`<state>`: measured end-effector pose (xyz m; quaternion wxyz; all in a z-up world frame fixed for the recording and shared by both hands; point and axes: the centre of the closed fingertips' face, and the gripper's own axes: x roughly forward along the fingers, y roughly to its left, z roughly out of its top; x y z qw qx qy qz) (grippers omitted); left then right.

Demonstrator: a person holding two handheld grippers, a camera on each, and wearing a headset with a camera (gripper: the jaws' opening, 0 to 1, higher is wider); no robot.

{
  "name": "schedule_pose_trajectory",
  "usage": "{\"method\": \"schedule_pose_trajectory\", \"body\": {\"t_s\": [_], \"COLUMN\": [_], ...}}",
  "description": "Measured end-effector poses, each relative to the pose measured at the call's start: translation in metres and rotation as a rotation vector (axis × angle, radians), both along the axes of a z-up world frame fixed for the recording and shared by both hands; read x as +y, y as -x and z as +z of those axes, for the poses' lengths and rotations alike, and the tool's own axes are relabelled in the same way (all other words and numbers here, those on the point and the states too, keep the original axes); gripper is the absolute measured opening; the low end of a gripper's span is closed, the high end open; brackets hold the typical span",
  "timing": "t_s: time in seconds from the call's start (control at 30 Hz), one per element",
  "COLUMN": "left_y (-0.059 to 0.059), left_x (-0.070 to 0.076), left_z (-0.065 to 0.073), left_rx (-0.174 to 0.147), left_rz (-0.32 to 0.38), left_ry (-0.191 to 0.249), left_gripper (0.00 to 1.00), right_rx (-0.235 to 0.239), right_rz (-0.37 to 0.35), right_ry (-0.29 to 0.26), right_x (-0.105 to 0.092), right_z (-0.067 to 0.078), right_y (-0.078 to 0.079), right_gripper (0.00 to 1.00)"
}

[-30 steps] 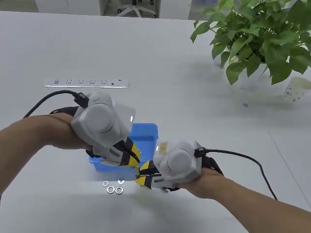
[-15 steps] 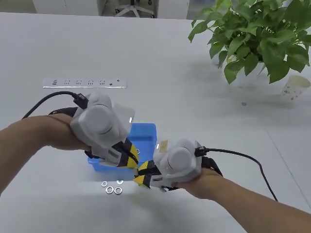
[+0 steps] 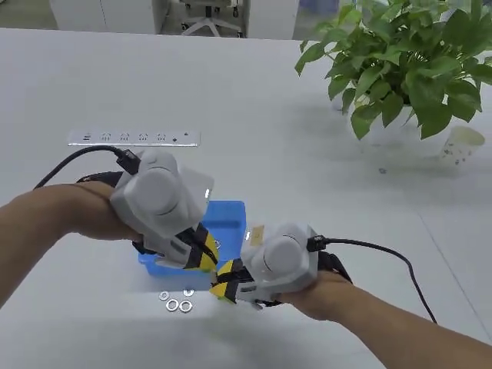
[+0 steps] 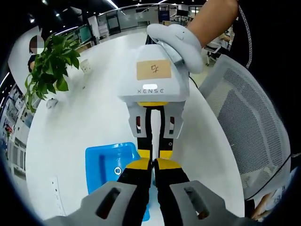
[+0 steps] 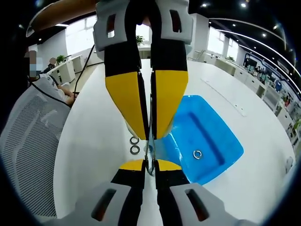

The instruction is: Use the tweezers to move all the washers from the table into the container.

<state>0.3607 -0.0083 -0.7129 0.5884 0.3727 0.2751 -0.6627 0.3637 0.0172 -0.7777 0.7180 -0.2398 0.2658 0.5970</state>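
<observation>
Meeting tip to tip beside the container (image 5: pixel 221 141), the left gripper (image 4: pixel 151 162) and right gripper (image 5: pixel 150 164) both show narrow jaws. A thin metal strip, apparently the tweezers (image 5: pixel 149 153), sits between the right jaws. One washer (image 5: pixel 197 154) lies inside the container; several washers (image 3: pixel 175 303) lie on the worktop (image 3: pixel 307 154) just beside it.

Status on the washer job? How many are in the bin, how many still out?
Done: one washer lies in the blue container.
In hand: the left gripper and right gripper meet tip to tip at the container's near edge, both shut on what looks like the tweezers; no washer visibly pinched.
Left: four washers on the table, just in front of the container.
</observation>
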Motion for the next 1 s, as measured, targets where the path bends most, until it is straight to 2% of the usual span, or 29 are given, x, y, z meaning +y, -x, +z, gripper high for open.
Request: {"method": "schedule_pose_trajectory", "body": {"t_s": [0.33, 0.63, 1.0], "left_y": [0.004, 0.008, 0.003], "left_x": [0.003, 0.005, 0.005], "left_z": [0.018, 0.037, 0.054], "left_rx": [0.015, 0.009, 0.002], "left_rz": [0.018, 0.022, 0.029], "left_ry": [-0.003, -0.001, 0.003], "left_gripper": [0.06, 0.06, 0.06], "right_rx": [-0.005, -0.033, -0.04], "right_rz": [0.009, 0.036, 0.054], "right_ry": [0.002, 0.01, 0.014], "right_x": [0.003, 0.006, 0.006], "right_z": [0.018, 0.036, 0.053], "right_y": [0.004, 0.005, -0.001], "right_gripper": [0.09, 0.09, 0.09]}}
